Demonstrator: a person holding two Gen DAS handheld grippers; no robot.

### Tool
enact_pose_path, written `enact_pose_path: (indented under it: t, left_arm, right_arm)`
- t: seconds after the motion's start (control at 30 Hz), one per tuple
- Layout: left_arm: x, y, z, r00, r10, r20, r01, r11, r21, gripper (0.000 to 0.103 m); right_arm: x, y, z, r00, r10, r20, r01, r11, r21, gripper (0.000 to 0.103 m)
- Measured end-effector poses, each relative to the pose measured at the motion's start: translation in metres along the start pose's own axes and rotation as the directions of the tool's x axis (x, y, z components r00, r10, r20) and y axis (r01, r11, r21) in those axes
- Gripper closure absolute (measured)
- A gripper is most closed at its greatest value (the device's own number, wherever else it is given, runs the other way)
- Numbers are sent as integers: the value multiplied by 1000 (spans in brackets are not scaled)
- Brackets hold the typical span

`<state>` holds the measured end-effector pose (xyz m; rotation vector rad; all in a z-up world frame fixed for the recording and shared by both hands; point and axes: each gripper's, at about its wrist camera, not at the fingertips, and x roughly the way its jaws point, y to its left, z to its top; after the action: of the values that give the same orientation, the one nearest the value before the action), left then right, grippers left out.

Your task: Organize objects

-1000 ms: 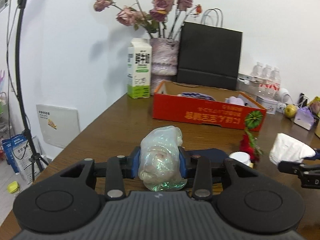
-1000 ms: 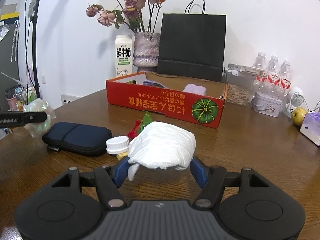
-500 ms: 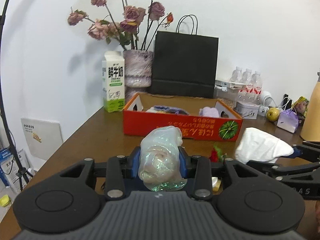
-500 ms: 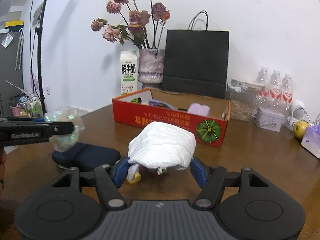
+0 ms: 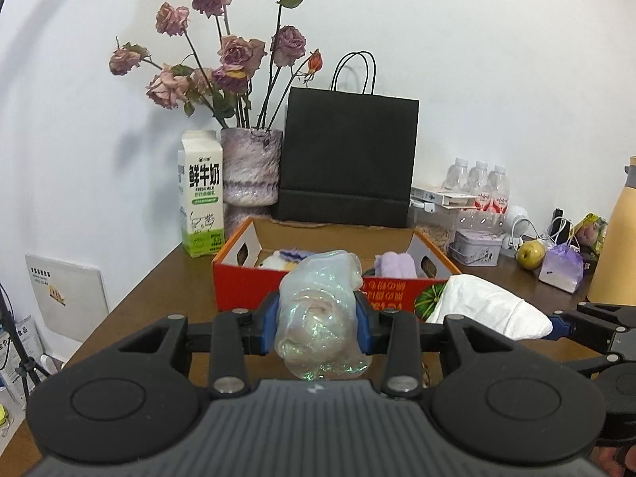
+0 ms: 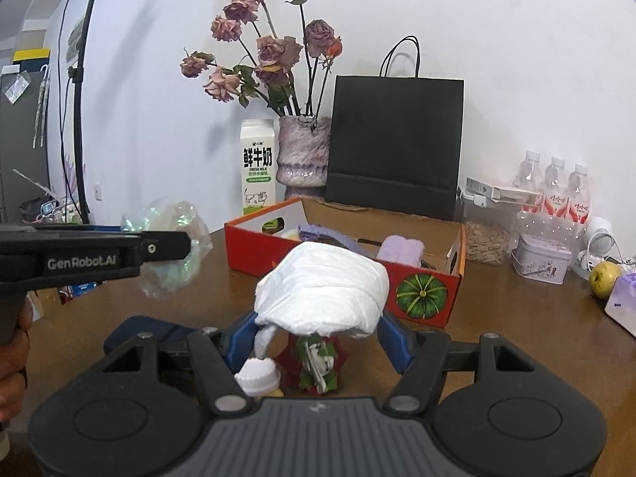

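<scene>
- While clamped between the left gripper (image 5: 320,318) pads, iridescent crinkled plastic bag (image 5: 318,322) – glossy, lumpy – hangs before the red cardboard box (image 5: 246,282).
- Right gripper (image 6: 318,318) squeezes a soft white wrinkled bundle (image 6: 324,294) above a white-capped bottle (image 6: 258,373); dark pouch (image 6: 131,332) lies left.

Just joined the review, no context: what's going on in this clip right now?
A person is tidying a brown wooden table, one handheld tool per hand. The left tool grips a crumpled iridescent plastic bag; the right tool grips a white folded diaper. Both are held above the table, facing the open red cardboard box, which already holds a few items. A navy pouch and a white-capped bottle lie below.
</scene>
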<state>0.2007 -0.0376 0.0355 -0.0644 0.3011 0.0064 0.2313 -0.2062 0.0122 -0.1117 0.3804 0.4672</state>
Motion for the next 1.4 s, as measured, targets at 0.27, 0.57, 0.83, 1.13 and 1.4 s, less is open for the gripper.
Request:
enact_pose_path:
  t: [0.27,0.57,0.83,1.13,1.4]
  left_arm:
    - [26,-6,17,1000,0,12,0,1000,-22,65]
    - [60,-5,31,1000,11,15,-10,998,-60,65]
    - [83,-7,41,999,22,24,-21,998,-64,65]
    - [109,-6,56,999,24,26,-22,997,-77,65]
    - [131,-5,69,999,23,33,-20,996,-85,65]
  right_arm:
    - [18,-6,19,1000,-5,15,5,1000,-7,38]
    - [45,-21,32,999,-18,32,17,1000,26,38]
    - [68,-33,43,999,-22,50,20,999,38,38]
    - [89,-41,50,999,-17,50,15,999,43,38]
    - [112,-51,60,998,-28,60,25,999,45,38]
